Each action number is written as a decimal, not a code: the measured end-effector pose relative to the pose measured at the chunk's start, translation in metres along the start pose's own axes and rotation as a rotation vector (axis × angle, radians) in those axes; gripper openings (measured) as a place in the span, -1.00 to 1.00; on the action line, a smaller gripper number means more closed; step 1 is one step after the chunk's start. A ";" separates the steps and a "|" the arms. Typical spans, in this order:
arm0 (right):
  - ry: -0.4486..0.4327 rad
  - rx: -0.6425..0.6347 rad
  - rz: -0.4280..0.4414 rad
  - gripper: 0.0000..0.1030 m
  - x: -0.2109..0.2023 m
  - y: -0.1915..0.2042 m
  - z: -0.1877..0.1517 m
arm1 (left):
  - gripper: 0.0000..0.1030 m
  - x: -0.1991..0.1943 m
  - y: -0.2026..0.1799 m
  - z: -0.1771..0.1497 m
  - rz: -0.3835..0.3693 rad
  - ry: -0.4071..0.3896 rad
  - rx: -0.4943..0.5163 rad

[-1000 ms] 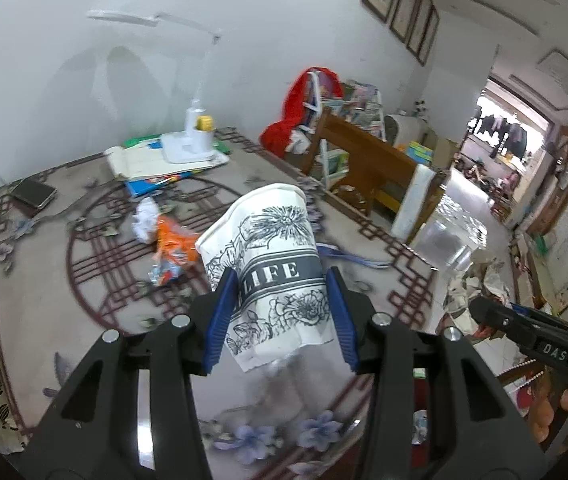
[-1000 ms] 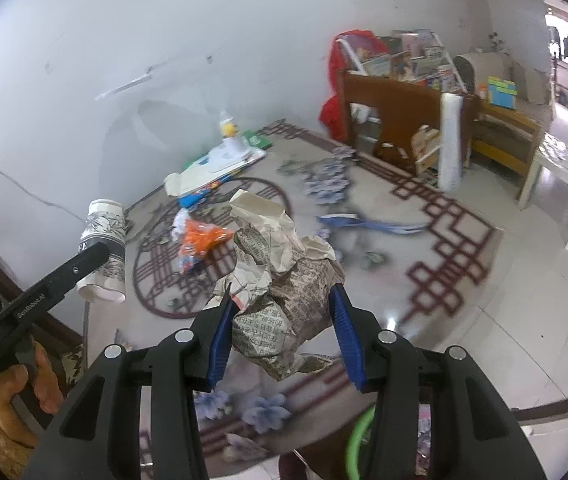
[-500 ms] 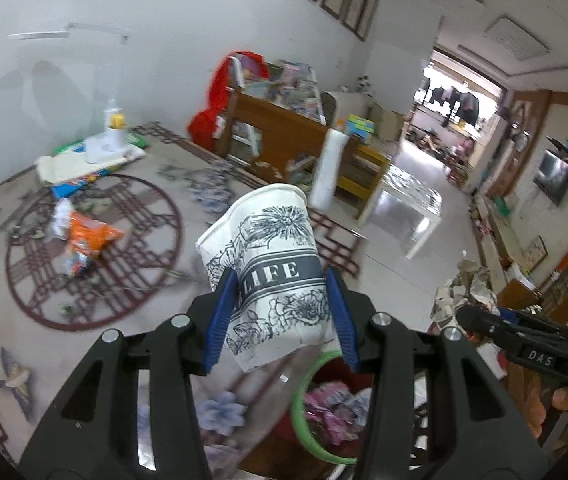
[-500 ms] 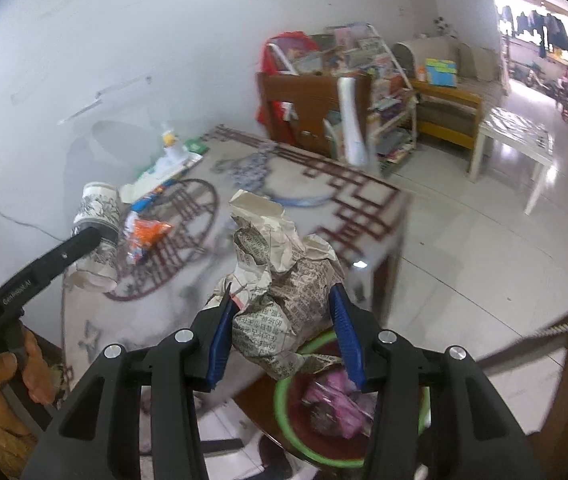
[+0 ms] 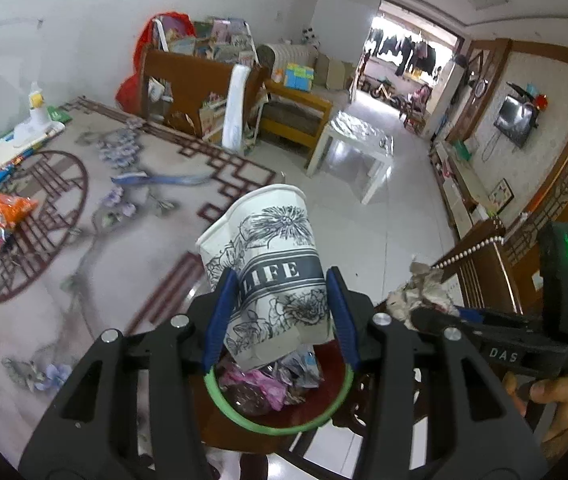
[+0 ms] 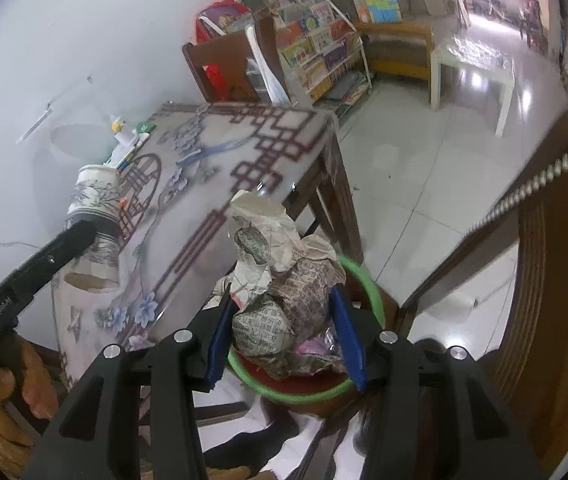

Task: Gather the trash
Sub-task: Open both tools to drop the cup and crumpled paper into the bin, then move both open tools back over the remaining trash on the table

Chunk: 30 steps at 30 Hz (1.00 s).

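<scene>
Beside the large surface (image 5: 96,240) covered in a beige cloth with maroon lattice and blue flower patterns, a round dark-red bin with a bright green rim (image 5: 220,400) stands on the floor and already holds pink and mixed wrappers. Both tongs hang above this bin. The left tongs (image 5: 280,312) are clenched on a white paper cup printed with black flowers and a dark band reading LIFE (image 5: 272,264), held tilted with its mouth pointing up and away and its base over the bin opening. The right tongs (image 6: 284,336) are clenched on a crumpled ball of printed newspaper (image 6: 276,280), which also sits over the green rim (image 6: 368,280). The step in hand appears to be the drop. To do it well, centre each item inside the rim before parting the blue pads, and release one item at a time so the two do not collide. The cup is light and tilted, so it may bounce off the rim; lower it close to the contents first. Further litter, an orange snack wrapper with a white scrap (image 5: 8,212), lies on the far part of the surface and looks like the next pickup.
</scene>
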State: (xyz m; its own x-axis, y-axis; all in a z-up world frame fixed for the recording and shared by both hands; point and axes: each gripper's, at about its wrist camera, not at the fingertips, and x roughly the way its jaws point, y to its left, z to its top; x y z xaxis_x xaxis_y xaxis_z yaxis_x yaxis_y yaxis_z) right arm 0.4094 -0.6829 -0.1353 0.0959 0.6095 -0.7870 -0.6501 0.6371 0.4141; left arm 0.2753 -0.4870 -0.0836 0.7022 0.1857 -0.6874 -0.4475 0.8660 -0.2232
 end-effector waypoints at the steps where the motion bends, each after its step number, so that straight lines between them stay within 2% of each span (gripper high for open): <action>1: 0.001 0.009 0.018 -0.11 0.000 0.000 0.002 | -0.14 0.003 -0.002 -0.002 0.000 0.010 0.000; 3: -0.011 -0.001 0.018 -0.10 -0.001 0.001 0.005 | -0.14 0.009 -0.008 -0.006 0.001 0.029 -0.001; 7: 0.023 0.021 0.050 -0.10 0.006 -0.004 0.005 | -0.13 0.016 -0.017 -0.010 0.012 0.054 0.008; 10: 0.037 0.028 0.066 -0.01 0.010 -0.003 0.006 | -0.13 0.020 -0.018 -0.012 0.017 0.069 0.002; 16: 0.041 0.054 0.083 0.03 0.012 -0.009 0.009 | -0.13 0.021 -0.021 -0.014 0.024 0.072 -0.007; 20: 0.032 0.067 0.086 0.25 0.011 -0.010 0.010 | 0.24 0.019 -0.022 -0.012 0.026 0.058 -0.007; 22: 0.030 0.076 0.089 0.29 0.010 -0.011 0.010 | 0.35 0.016 -0.023 -0.011 0.031 0.044 -0.004; 30: 0.006 0.095 0.064 0.34 0.006 -0.014 0.010 | 0.45 0.013 -0.019 -0.007 0.031 0.032 0.006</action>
State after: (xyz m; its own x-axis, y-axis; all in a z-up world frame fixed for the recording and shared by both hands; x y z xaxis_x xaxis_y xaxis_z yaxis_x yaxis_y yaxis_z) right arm 0.4265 -0.6831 -0.1411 0.0517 0.6478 -0.7601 -0.5803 0.6389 0.5050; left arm 0.2895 -0.5044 -0.0932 0.6703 0.1976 -0.7153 -0.4654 0.8627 -0.1978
